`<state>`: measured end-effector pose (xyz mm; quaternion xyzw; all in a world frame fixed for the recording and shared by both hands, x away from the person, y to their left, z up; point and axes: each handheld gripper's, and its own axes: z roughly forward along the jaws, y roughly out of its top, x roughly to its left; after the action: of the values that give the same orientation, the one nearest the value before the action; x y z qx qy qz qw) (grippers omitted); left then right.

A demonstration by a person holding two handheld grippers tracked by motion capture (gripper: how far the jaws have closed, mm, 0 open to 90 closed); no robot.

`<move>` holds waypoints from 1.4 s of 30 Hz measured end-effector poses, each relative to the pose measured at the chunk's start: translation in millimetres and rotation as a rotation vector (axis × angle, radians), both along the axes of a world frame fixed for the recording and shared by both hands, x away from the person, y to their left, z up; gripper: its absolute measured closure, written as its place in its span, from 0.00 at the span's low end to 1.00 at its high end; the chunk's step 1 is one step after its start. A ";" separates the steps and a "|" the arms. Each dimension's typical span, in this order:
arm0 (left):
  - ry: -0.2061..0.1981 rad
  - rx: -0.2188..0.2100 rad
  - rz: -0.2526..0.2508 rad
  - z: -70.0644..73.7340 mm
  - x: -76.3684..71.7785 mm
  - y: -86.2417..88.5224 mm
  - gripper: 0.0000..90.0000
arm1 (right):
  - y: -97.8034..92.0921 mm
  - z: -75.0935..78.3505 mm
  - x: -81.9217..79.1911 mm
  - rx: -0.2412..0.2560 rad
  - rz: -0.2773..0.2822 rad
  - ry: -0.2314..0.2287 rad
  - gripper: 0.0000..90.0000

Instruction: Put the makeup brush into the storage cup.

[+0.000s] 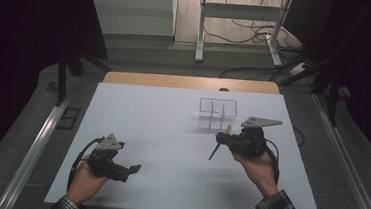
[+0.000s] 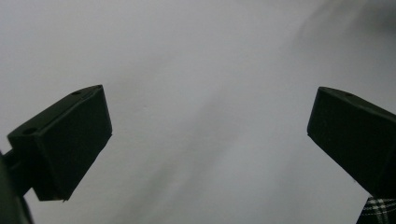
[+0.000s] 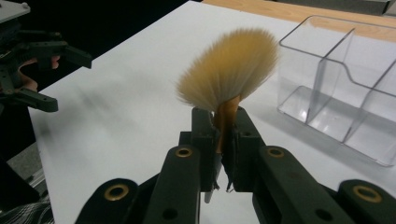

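A makeup brush [image 1: 215,149] with a dark handle and a tan, fan-shaped head [image 3: 229,65] is clamped at its copper ferrule by my right gripper [image 1: 222,137], which is shut on it. The bristles point toward a clear acrylic organizer [image 1: 217,112] with several compartments, a short way beyond the gripper. In the right gripper view the organizer [image 3: 345,70] stands to the right of the brush, apart from it. My left gripper [image 1: 134,170] hovers low over the near left of the white table [image 1: 161,127]. Its jaws stand wide open [image 2: 210,116] with nothing between them.
A wooden strip [image 1: 190,82] shows along the table's far edge. Beyond it are a floor with cables and a white desk frame [image 1: 240,18]. Dark curtains flank both sides. Metal rails [image 1: 35,143] run beside the table.
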<state>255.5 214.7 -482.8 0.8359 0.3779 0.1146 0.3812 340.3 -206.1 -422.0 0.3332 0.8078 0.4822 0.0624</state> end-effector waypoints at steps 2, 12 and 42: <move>0.003 0.004 0.006 -0.2 -0.9 2.6 0.01 | -1.9 0.7 1.8 0.004 -0.010 -0.001 0.92; 0.009 0.003 0.038 -1.1 -5.4 16.2 0.01 | -9.9 5.3 10.3 -0.002 -0.048 -0.016 0.92; 0.022 0.000 0.040 -4.3 -13.5 31.9 0.00 | -35.8 21.3 47.3 0.012 -0.147 -0.077 0.92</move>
<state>242.0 246.6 -487.1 0.8293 0.3988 0.1131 0.3747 387.6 -241.9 -400.7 0.3731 0.7753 0.4938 0.1264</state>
